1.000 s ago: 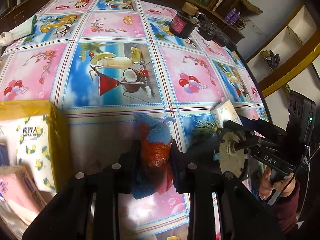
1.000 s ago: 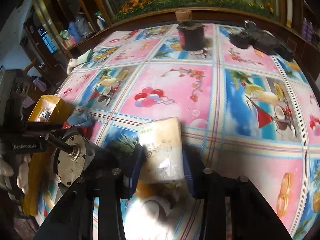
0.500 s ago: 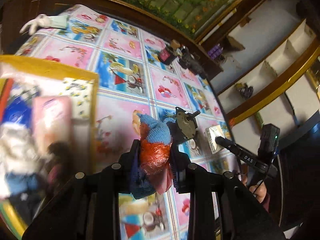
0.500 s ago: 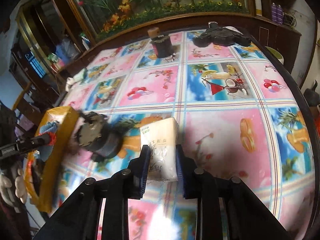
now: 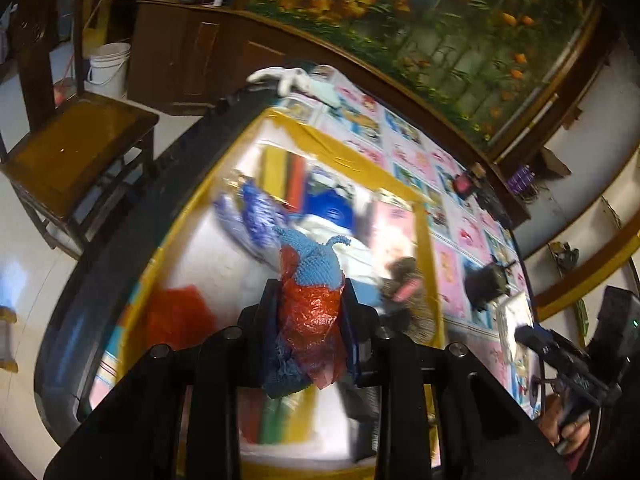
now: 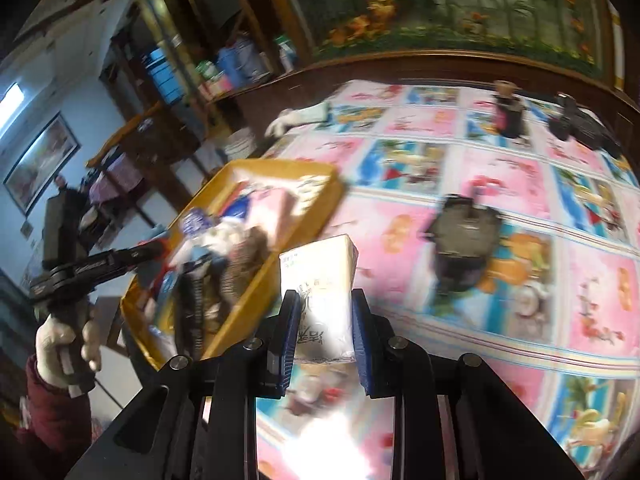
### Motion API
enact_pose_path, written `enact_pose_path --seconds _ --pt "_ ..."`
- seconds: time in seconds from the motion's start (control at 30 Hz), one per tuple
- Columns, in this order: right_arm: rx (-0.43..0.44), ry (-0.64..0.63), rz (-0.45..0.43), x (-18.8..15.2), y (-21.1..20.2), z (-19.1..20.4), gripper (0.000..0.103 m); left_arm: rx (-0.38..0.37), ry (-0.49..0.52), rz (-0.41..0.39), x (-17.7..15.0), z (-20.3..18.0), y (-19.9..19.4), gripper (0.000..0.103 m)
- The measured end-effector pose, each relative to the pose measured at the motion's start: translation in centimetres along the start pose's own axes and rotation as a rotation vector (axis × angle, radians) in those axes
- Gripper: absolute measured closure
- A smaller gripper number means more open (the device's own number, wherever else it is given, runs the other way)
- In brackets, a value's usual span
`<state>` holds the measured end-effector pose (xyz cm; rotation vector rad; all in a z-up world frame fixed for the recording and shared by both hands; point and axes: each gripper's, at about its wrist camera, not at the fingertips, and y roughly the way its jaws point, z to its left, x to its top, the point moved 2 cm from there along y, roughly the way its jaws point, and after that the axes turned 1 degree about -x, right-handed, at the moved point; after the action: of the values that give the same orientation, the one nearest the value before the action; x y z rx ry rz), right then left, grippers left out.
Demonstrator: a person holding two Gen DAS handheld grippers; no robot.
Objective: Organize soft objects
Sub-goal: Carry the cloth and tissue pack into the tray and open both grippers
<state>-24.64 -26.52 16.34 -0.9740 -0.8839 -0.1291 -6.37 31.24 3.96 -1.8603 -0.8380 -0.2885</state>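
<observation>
Knitted blue wool and crinkly red plastic: that soft bundle (image 5: 310,300) sits pinched in the left tongs (image 5: 308,320), hanging right over the yellow box (image 5: 430,256), so a drop there looks like the plan. The box already carries a jumble of soft things, blurred. Over on the right, the right tongs (image 6: 322,328) are clamped on a white tissue pack (image 6: 320,284), held above the tabletop (image 6: 520,320) just beside the box's near wall, probably queued to go in next.

Patterned table (image 6: 472,184) bears yellow tray (image 6: 280,170), motor (image 6: 464,236)
</observation>
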Motion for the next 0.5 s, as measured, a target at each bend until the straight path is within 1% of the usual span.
enact_pose_path --seconds 0.13,0.17,0.2,0.23,0.3,0.33,0.43,0.47,0.5 --pt "0.036 -0.066 0.041 1.2 2.7 4.5 0.079 0.065 0.007 -0.002 1.3 1.4 1.7 0.078" --pt "0.039 -0.08 0.048 1.4 3.3 5.6 0.079 0.072 0.005 -0.003 1.4 1.8 1.9 0.078" --pt "0.045 -0.092 0.056 1.7 3.8 6.3 0.079 0.073 0.001 -0.002 1.4 2.1 2.0 0.075" --pt "0.048 -0.102 0.064 2.0 4.5 7.2 0.079 0.065 -0.008 -0.001 1.4 2.3 2.1 0.074" --pt "0.056 -0.11 0.076 2.5 5.7 8.4 0.079 0.043 -0.022 -0.006 1.1 2.8 1.6 0.068" --pt "0.064 -0.106 0.082 2.8 6.3 8.8 0.079 0.033 -0.027 -0.015 1.0 3.0 1.3 0.066" --pt "0.104 -0.101 0.087 3.5 7.5 10.4 0.079 0.008 -0.033 -0.062 0.7 3.3 -0.3 0.059" --pt "0.112 -0.105 0.088 3.8 8.1 11.1 0.079 0.004 -0.04 -0.081 0.7 3.5 -0.8 0.055" --pt "0.119 -0.112 0.092 4.1 8.5 11.7 0.078 0.0 -0.048 -0.104 0.6 3.6 -1.5 0.054"
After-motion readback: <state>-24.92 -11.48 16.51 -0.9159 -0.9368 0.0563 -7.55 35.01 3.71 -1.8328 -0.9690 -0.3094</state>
